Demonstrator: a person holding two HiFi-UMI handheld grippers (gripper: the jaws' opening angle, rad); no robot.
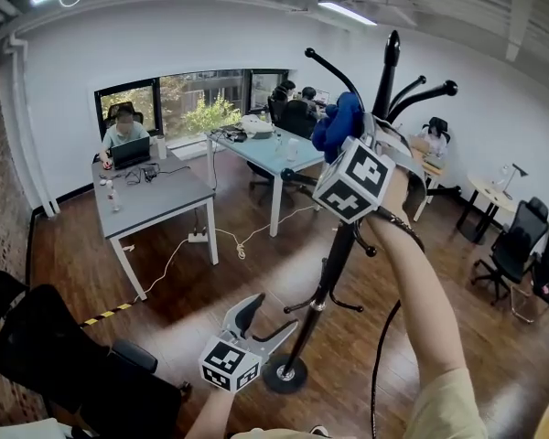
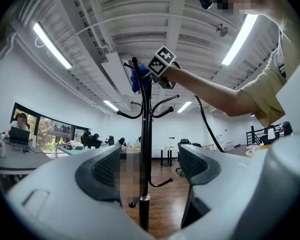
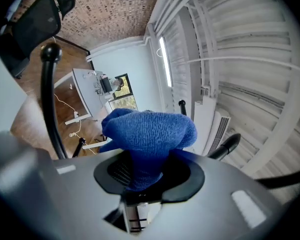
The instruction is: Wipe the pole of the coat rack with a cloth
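- Right claw (image 3: 147, 170) pinching a bunched blue knit cloth (image 3: 149, 130), held up ahead among the curved black hooks (image 1: 425, 92).
- The cloth probably touches the black metal coat rack pole (image 1: 333, 265), but it's hard to confirm.
- Left claw (image 2: 145, 168) spread and empty, with the lower pole just ahead, ungripped.
- Step looks like the top of the wipe; next, drag the cloth down the pole, dodging the hooks.

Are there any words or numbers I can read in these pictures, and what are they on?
No words or numbers can be read.
The cube on the left gripper: black-and-white squares, not letters.
The cube on the right gripper: the same pattern.
The blue cloth: no label shows.
The laptop on the grey desk: too small to read.
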